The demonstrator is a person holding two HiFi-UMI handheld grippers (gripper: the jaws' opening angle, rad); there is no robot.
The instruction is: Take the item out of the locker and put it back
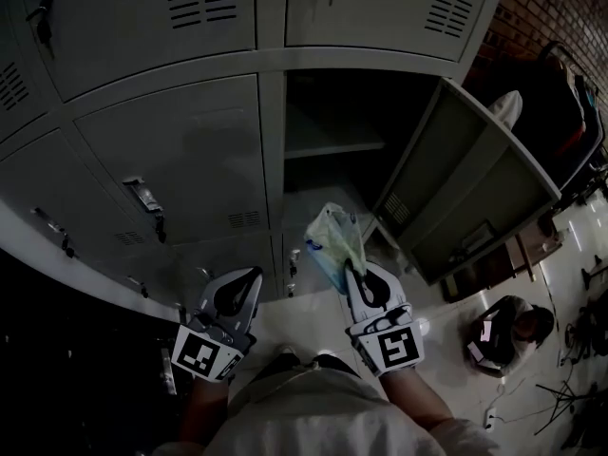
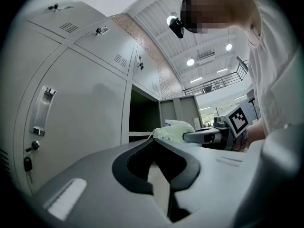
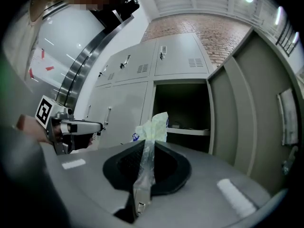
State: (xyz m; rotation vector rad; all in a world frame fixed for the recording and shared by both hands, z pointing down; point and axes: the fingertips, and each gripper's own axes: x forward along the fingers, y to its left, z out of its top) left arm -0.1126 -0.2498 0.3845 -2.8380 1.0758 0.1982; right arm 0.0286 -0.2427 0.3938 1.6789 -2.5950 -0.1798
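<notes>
Room looked big & dim. There was pale floor [image 1: 446, 359] under me and a brick wall [image 1: 537, 17] at top rt. The grey locker bank [image 1: 161, 150] filled most of the head view, w/ all doors shut but one. That open compartment [image 1: 328, 93] was dark inside w/ one shelf [image 1: 332, 146]; too dark to tell what else sat in there. Its door [image 1: 465, 183] hung swung out to the rt.

The bag [image 1: 334, 245] was outside the locker, in the air in front of the opening. It was thin crinkly plastic, pale green, w/ a bit of blue print. I judged it light, soft & floppy, prob slippery too, so nothing stiff to push against. Best hold seemed the bunched film, not the loose body, which would sag & swing.

My right claw [image 1: 353, 275] was clamped on just that. A twisted strip of film ran between the jaws, w/ the rest puffing out past the tips. My left claw [image 1: 249, 278] sat beside it to the left, jaws together w/ nothing in them, clear of the bag.
</notes>
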